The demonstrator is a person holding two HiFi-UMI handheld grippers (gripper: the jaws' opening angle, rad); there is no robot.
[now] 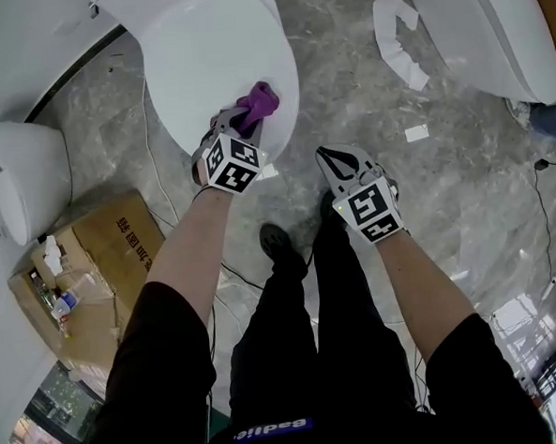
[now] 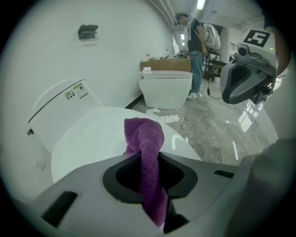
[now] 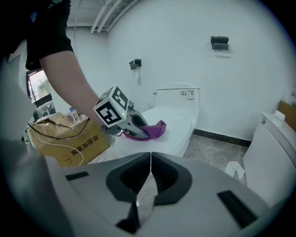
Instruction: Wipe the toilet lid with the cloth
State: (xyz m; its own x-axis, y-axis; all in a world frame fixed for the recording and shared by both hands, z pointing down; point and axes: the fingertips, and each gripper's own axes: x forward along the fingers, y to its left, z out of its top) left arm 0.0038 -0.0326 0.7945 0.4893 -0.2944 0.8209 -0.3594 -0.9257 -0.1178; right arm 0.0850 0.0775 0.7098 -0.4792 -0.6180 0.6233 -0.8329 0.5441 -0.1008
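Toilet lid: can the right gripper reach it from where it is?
Probably yes. The right gripper hangs over the floor beside the toilet lid, jaws shut and empty, nothing in the way. The left gripper holds the purple cloth on the lid's near end; the rest is bare.

Cloth lies on toilet lid, cardboard box leftward.
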